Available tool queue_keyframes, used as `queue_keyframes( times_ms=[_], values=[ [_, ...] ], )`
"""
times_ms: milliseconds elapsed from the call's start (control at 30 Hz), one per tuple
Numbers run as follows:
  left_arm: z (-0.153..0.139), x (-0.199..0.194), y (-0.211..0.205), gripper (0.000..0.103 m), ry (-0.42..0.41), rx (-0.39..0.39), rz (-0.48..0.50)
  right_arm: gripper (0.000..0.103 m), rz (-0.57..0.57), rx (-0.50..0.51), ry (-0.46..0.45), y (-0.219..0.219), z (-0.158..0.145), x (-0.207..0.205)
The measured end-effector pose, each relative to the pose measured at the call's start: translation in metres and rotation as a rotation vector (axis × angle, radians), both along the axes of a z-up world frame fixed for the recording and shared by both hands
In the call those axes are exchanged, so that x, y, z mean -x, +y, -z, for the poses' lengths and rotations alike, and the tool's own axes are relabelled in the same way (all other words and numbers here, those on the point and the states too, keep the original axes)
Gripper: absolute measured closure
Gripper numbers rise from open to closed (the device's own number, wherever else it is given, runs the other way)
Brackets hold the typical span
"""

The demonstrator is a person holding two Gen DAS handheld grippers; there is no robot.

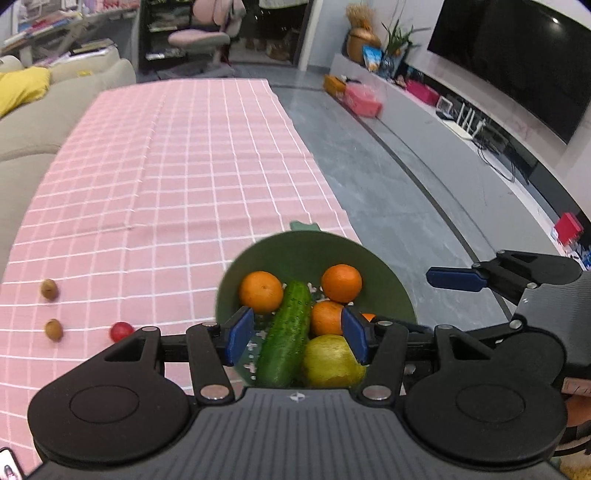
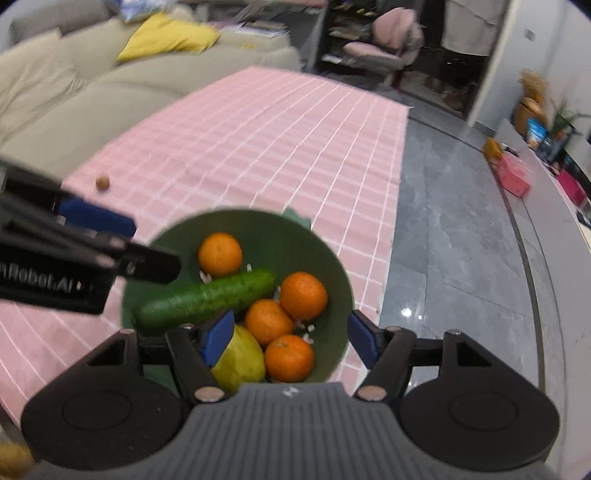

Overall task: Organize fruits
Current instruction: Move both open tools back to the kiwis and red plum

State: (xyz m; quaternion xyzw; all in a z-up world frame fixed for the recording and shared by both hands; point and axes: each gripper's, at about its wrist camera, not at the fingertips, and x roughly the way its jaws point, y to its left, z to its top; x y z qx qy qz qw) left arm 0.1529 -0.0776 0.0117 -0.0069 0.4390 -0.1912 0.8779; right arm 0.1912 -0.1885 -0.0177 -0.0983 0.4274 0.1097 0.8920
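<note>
A green bowl [image 1: 295, 251] [image 2: 325, 258] sits near the right edge of the pink checked tablecloth [image 1: 166, 166]. It holds several oranges [image 1: 260, 291] [image 2: 303, 295], a cucumber [image 1: 286, 332] [image 2: 207, 299] and a yellow pear [image 1: 328, 362] [image 2: 240, 362]. My left gripper [image 1: 297, 334] is open and empty just above the bowl's contents. My right gripper [image 2: 291, 338] is open and empty over the bowl's near side; it also shows in the left wrist view [image 1: 458, 278]. Two small brown fruits [image 1: 48, 288] [image 1: 54, 329] and a red one [image 1: 120, 331] lie on the cloth to the left.
A beige sofa [image 2: 74, 92] with a yellow cushion runs along the table's left side. Grey floor [image 1: 388, 192] lies to the right, with a TV unit and boxes beyond. An office chair [image 1: 207, 33] stands past the table's far end.
</note>
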Motion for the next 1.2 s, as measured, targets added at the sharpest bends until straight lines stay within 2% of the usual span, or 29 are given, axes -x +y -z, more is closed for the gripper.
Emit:
queue_keyframes(
  times_ms=[133, 300, 467, 733, 900, 1133, 1200],
  values=[
    [-0.011, 0.013, 0.012, 0.039, -0.046, -0.017, -0.02, 0.037, 0.047, -0.082, -0.05, 0.009, -0.015, 0.013],
    [-0.023, 0.029, 0.035, 0.039, -0.078, -0.037, -0.046, 0.036, 0.04, -0.15, -0.073, 0.028, -0.02, 0.026],
    [-0.022, 0.037, 0.063, 0.039, -0.059, -0.037, -0.084, 0.036, 0.027, -0.18, -0.058, 0.05, -0.018, 0.03],
    [0.009, 0.041, 0.106, 0.04, 0.039, -0.019, -0.141, 0.038, -0.056, -0.188, -0.071, 0.08, -0.015, 0.032],
    [0.03, 0.037, 0.125, 0.042, 0.084, 0.004, -0.169, 0.053, -0.11, -0.179, -0.052, 0.098, -0.009, 0.025],
    [0.061, 0.027, 0.134, 0.048, 0.127, 0.025, -0.172, 0.055, -0.161, -0.153, -0.05, 0.117, 0.001, 0.009],
    [0.07, 0.022, 0.131, 0.049, 0.137, 0.022, -0.164, 0.064, -0.168, -0.154, -0.042, 0.119, 0.005, 0.003]
  ],
)
